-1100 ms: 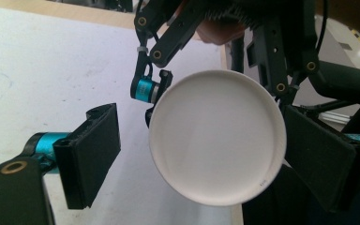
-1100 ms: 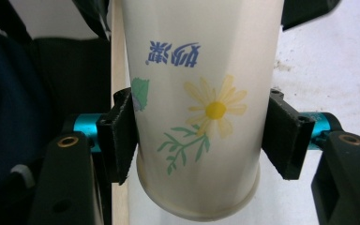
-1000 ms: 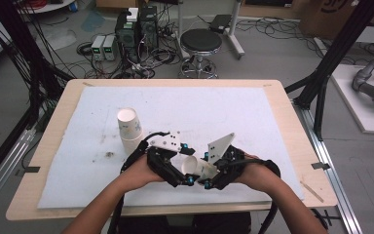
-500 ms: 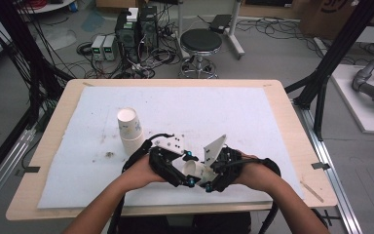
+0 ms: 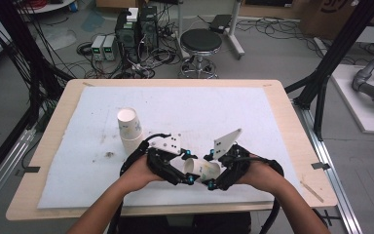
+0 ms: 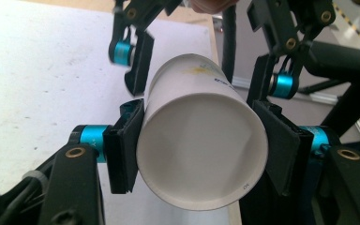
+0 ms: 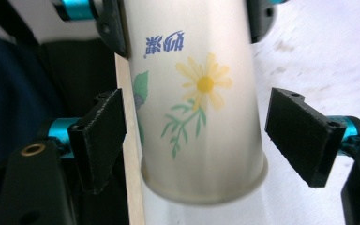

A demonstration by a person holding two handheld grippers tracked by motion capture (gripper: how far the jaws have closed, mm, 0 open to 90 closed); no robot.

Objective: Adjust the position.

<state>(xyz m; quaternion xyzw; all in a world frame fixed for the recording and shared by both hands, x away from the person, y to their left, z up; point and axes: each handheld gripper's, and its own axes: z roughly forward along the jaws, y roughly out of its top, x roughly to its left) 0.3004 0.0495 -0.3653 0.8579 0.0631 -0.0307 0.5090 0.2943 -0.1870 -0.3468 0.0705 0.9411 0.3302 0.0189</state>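
A white paper cup point(image 5: 202, 169) with a yellow flower print lies level between both grippers, above the front of the white mat point(image 5: 224, 112). My left gripper point(image 6: 201, 145) is shut on the cup point(image 6: 201, 154) near its open rim; its jaws have just been closing and both pads press the sides. My right gripper point(image 7: 201, 140) is open around the cup's base end point(image 7: 201, 84); its jaws have just been opening and a gap shows on each side. In the high view the left gripper point(image 5: 190, 171) and right gripper point(image 5: 213, 176) face each other.
A stack of paper cups point(image 5: 129, 129) stands upright on the mat, just behind my left hand. The wooden table edge point(image 5: 53, 146) frames the mat. Beyond the table are a stool point(image 5: 200, 44) and cabling on the floor.
The left jaws have closed onto the cup's rim end and the right jaws have let go of its base end. Both hands have hardly shifted.
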